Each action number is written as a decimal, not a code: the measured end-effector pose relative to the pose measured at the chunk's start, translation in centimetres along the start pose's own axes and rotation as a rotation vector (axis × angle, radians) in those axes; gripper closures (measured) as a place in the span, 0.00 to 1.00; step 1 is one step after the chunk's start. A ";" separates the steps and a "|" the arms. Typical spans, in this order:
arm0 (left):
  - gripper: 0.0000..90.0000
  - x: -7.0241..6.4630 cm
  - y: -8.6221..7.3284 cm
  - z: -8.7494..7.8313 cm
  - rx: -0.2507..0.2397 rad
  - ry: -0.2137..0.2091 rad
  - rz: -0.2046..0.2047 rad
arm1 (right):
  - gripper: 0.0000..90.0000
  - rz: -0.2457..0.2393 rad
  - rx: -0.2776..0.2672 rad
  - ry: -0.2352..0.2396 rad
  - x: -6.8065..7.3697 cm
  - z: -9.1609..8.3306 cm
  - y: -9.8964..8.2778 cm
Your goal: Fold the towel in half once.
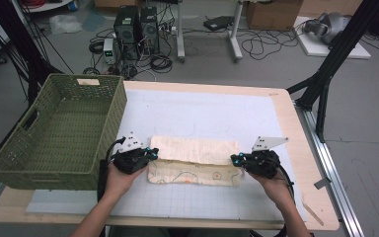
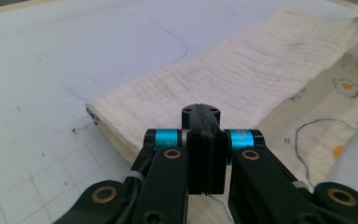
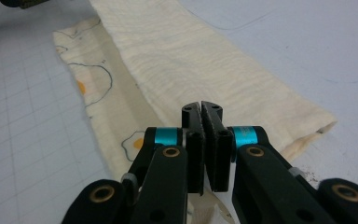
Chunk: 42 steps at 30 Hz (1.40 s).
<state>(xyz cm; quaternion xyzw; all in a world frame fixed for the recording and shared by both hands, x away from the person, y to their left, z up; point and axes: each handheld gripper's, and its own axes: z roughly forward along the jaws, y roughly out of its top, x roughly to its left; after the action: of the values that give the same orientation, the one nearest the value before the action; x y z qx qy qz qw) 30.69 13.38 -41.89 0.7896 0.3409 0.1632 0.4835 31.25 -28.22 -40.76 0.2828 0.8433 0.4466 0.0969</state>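
Note:
A cream cloth (image 1: 193, 147) lies folded in a long strip on the white grid mat (image 1: 202, 111). Its plain flap (image 2: 242, 74) covers the far half, and a printed strip with egg drawings (image 1: 192, 176) shows along the near side. My left gripper (image 1: 154, 153) is at the cloth's left end, on the flap's near edge. In the left gripper view the jaws (image 2: 200, 112) are pressed together with a thread of cloth trailing below them. My right gripper (image 1: 235, 159) is at the right end, its jaws (image 3: 201, 108) closed with cloth bunched beneath them. A hand holds each gripper.
A green woven basket (image 1: 114, 113) stands on the table's left side, close to the left gripper. The wooden table edge (image 1: 296, 148) runs along the right. Beyond the table, computers, cables and black stand legs (image 1: 325, 84) sit on the floor.

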 end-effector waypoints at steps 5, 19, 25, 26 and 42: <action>0.99 -1.0 -0.9 -1.0 0.007 -0.021 0.013 | 0.98 -0.022 0.002 0.010 1.1 -0.9 -0.4; 0.99 -2.5 -4.1 -0.4 0.132 -0.062 0.032 | 0.98 -0.017 0.129 0.057 2.5 0.4 -3.8; 0.93 -2.3 -3.6 -0.8 0.099 -0.058 0.029 | 0.86 -0.001 0.092 0.067 2.3 0.0 -3.6; 0.92 -2.2 -3.4 -0.9 0.090 -0.051 0.036 | 0.85 -0.001 0.072 0.067 2.2 -0.3 -3.4; 0.71 -0.4 -1.4 -0.7 -0.033 -0.026 0.003 | 0.57 0.037 -0.092 0.028 0.0 -0.6 -1.4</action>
<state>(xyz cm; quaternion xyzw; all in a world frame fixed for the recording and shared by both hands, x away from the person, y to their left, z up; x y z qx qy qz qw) 29.47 13.97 -42.80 0.7842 0.3307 0.1593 0.5004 30.44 -29.24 -41.58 0.2875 0.8177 0.4905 0.0899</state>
